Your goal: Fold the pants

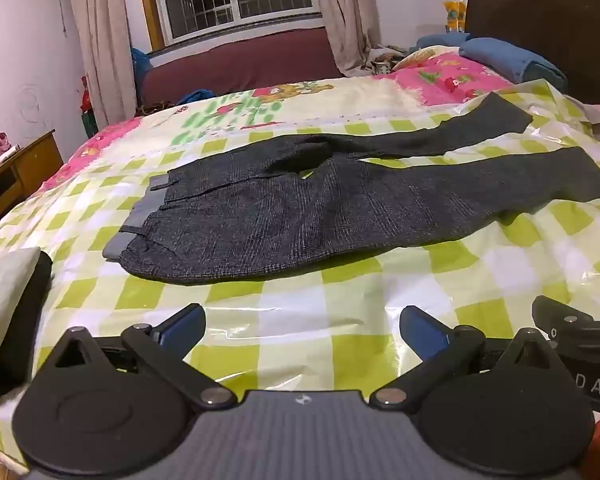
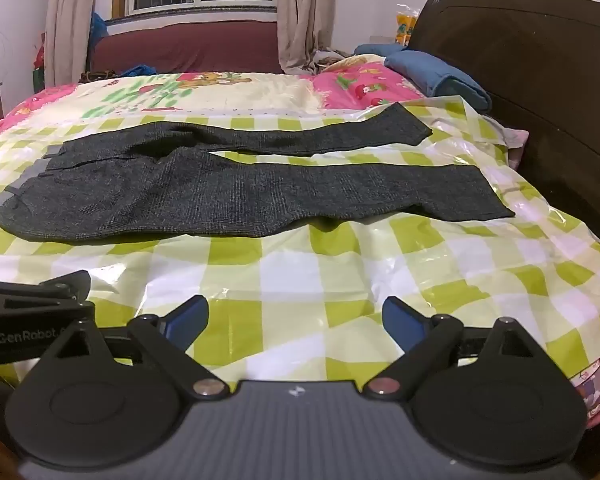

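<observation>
Bed (image 2: pixel 300 280): pants (image 2: pixel 240 196) crosswise, legs rightward, apparently flat.

The right wrist view shows white lettering reading "GenRobot" on the black side of the left gripper (image 2: pixel 32 322), at the picture's left edge; the word runs on behind the camera's own black housing, so its end cannot be read. In the left wrist view the letters "D A S" stand in pale, spaced type on the black body of the right gripper (image 1: pixel 580 332), cut off at the picture's right edge. No other writing is legible.
</observation>
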`<state>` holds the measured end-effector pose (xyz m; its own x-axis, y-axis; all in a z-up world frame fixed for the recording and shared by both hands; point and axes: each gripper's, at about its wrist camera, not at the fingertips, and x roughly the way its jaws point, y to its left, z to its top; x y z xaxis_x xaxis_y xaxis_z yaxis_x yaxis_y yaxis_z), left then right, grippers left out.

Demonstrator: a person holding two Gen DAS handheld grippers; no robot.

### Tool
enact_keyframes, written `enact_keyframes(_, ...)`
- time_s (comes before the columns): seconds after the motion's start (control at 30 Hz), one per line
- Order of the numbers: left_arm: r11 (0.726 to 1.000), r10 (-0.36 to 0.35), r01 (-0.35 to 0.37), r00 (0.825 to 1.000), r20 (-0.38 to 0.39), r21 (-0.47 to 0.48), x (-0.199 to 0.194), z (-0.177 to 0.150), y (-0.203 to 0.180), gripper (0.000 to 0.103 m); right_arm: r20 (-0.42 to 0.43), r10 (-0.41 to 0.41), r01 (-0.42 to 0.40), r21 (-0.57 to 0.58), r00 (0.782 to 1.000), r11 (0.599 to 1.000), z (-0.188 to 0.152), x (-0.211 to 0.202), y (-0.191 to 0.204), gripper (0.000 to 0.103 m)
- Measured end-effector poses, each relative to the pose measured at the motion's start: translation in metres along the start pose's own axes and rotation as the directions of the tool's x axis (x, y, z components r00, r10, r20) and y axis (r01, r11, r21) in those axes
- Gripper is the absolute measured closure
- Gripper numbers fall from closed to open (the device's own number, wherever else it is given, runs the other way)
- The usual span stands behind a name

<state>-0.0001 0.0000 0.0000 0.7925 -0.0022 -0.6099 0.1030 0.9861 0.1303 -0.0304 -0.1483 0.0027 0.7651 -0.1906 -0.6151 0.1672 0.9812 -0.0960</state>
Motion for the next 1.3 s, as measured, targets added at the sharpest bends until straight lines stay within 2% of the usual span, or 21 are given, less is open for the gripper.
enact_keyframes(0.2,0.999,-0.027,0.027,0.999,-0.022,-0.020,0.000,0.000,0.003,0.000,-0.002,0.000,0.000,-0.002,1.000,1.000,0.000,0.000,0.001,0.010)
enact_keyframes(1.1,0.999,-0.044,0.044,0.999,-0.022,-0.018,0.001,-0.004,0.001,0.000,-0.010,-0.002,0.001,-0.024,1.000,1.000,-0.001,-0.001,0.005,0.013)
enact_keyframes(1.3,0.999,-0.044,0.043,0.999,-0.021,-0.018,0.001,-0.004,0.002,0.002,-0.013,0.009,-0.010,-0.037,1.000,0.999,0.001,-0.001,0.011,0.017)
